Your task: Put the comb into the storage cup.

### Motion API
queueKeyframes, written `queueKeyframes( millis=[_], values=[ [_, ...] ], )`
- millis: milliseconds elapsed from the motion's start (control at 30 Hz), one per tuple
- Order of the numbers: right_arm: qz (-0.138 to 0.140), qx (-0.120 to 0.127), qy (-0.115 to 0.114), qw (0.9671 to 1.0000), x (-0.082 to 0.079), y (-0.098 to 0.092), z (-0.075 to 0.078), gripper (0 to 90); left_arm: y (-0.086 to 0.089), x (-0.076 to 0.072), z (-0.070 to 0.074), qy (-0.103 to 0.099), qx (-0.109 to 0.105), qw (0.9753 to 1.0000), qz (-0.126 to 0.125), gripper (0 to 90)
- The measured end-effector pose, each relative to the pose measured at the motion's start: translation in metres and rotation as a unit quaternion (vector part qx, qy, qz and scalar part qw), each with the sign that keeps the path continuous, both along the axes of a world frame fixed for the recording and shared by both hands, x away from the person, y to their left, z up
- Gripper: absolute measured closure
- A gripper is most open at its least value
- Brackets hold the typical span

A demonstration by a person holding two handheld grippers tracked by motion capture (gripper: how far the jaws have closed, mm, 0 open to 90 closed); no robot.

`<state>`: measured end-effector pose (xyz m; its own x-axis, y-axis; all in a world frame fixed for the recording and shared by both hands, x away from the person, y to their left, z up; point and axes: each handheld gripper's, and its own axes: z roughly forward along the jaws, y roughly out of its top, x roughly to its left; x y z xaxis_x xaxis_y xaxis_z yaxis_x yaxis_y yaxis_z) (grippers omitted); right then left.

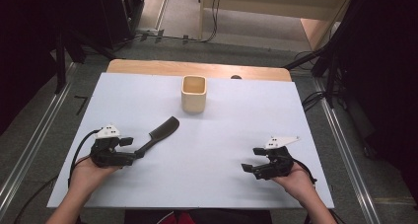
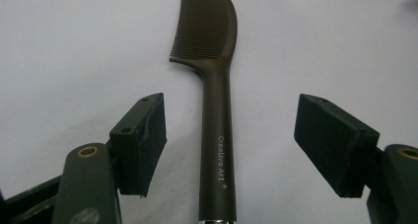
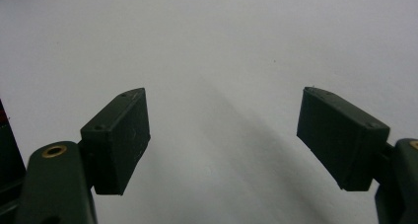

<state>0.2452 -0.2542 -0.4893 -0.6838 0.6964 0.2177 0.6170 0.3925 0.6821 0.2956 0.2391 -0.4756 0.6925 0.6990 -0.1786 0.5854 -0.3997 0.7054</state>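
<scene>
The comb (image 2: 217, 86) lies flat on the white tabletop (image 1: 222, 150), left of the middle, its toothed head pointing toward the far side; its handle runs between the fingers (image 2: 143, 140) of the left gripper (image 1: 129, 148), which stand wide apart, touching neither side of it; the left gripper view shows clear gaps on both flanks of the handle; the right gripper (image 1: 251, 159) rests low at the right of the tabletop, well apart from the comb, its fingers (image 3: 118, 135) spread wide over bare surface, holding nothing; a wooden cup (image 1: 193, 93) stands upright near the far edge.
</scene>
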Motion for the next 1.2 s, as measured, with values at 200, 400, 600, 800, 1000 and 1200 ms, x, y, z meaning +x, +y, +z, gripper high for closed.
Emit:
queueKeyframes(
  millis=[200,400,600,800,1000,1200],
  values=[
    [0.0,0.0,-0.001,1.0,0.0,0.0,0.0,18.5,-0.002,-0.002,-0.005,0.0,0.009,1.0,-0.003,30.0],
    [0.002,0.0,-0.003,1.0,0.001,0.001,0.0,18.5,-0.002,-0.002,-0.008,0.005,0.016,0.9999,0.002,32.1],
    [0.004,0.0,-0.002,1.0,0.002,0.002,0.001,18.5,-0.004,-0.003,-0.013,0.005,0.024,0.9997,0.0,32.1],
    [0.006,-0.001,-0.002,1.0,0.003,0.004,0.001,18.5,-0.007,-0.006,-0.022,-0.005,0.044,0.9989,-0.014,34.2],
    [0.01,-0.002,-0.003,0.9999,0.005,0.006,0.001,18.5,-0.003,-0.009,-0.027,-0.019,0.024,0.9994,-0.014,31.9],
    [0.011,-0.002,-0.005,0.9999,0.006,0.007,0.001,18.5,-0.003,-0.011,-0.027,-0.023,0.026,0.9994,-0.009,31.5]
  ],
)
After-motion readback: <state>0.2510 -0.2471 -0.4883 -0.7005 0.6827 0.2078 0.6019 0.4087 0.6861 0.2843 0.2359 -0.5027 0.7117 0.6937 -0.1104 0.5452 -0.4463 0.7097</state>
